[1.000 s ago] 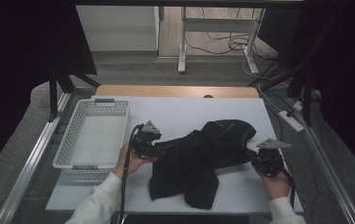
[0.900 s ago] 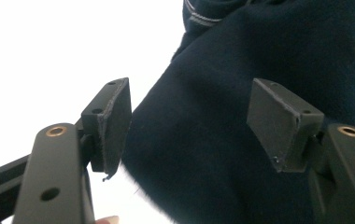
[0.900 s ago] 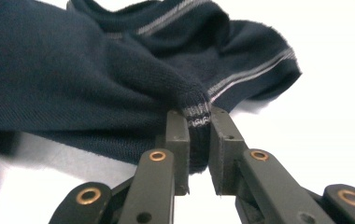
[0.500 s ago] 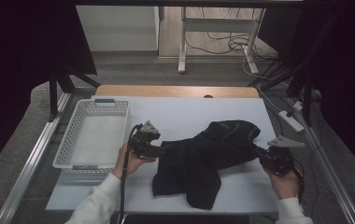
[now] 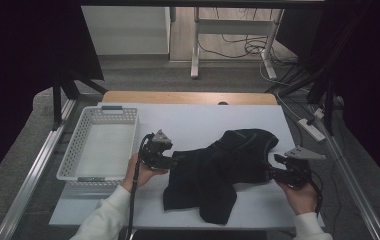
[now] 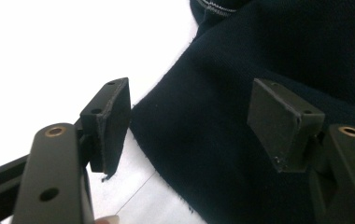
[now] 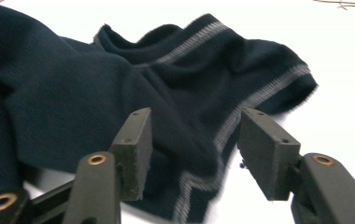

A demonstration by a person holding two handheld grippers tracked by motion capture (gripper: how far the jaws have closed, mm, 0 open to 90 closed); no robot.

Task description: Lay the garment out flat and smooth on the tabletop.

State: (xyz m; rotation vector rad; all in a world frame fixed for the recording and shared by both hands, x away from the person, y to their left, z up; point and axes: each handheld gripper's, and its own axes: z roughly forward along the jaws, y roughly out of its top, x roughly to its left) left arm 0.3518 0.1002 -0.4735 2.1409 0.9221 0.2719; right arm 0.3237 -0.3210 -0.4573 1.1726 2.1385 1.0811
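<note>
A white basket (image 5: pixel 100 145) is seen at the left of the high view, on the white table (image 5: pixel 198 120); the left gripper (image 5: pixel 170 161) is held at centre left with its jaws apart over the edge of the dark garment (image 5: pixel 223 167), nothing being gripped; the garment is spread across the centre; at the right, the right gripper (image 5: pixel 273 172) has just been opening, a striped fold (image 7: pixel 199 154) lying loose between its jaws.

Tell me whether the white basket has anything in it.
Empty. In the high view the white basket shows only its bare perforated floor; the dark garment lies crumpled on the table beside it.
</note>
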